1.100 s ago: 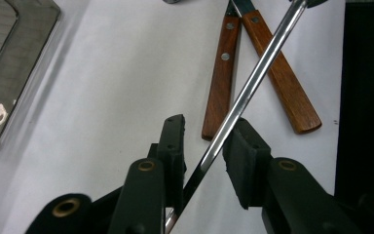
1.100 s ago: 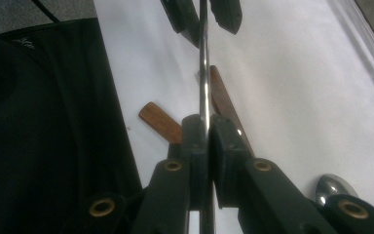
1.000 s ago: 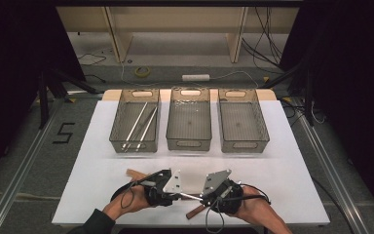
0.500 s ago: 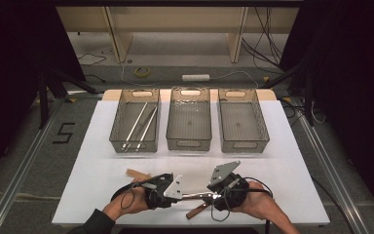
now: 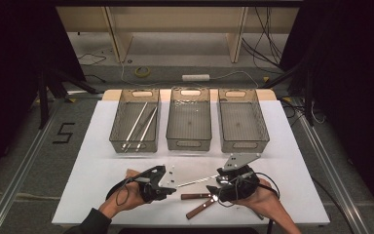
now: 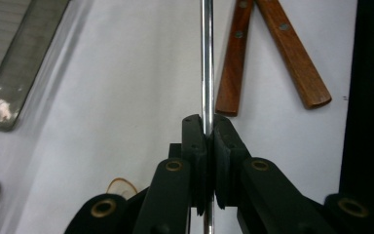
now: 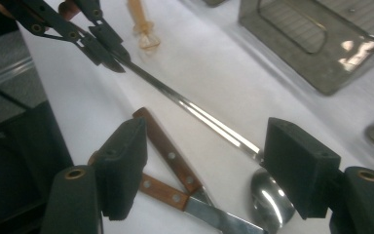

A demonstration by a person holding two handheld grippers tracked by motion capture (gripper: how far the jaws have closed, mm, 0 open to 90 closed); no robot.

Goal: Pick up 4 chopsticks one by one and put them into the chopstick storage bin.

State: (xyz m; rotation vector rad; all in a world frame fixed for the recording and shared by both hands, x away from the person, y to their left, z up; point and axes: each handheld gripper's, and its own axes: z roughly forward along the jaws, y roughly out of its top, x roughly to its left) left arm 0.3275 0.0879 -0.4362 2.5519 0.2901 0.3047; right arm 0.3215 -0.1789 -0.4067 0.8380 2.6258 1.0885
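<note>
Near the front edge of the table point(image 5: 102, 146), left of centre, the left gripper point(image 6: 207, 134) has its fingers point(image 6: 195, 141) clamped on the thin metal handle of a long spoon point(image 5: 195, 182). The handle runs from those fingers toward the right, and the spoon's bowl point(image 7: 271, 199) lies at the right gripper. Just beside the handle, toward the front edge, two wooden-handled knives point(image 5: 197, 201) lie on the table with their handles crossing in a V. The right gripper point(image 7: 214, 165), right of centre near the front edge, has its fingers point(image 7: 124, 165) wide apart; they have just been opening. The spoon bowl and the knife handles lie between them, untouched by the pads. Along the back half of the table stand three grey bins point(image 5: 190, 143); the left one holds long metal utensils point(image 5: 141, 124).
</note>
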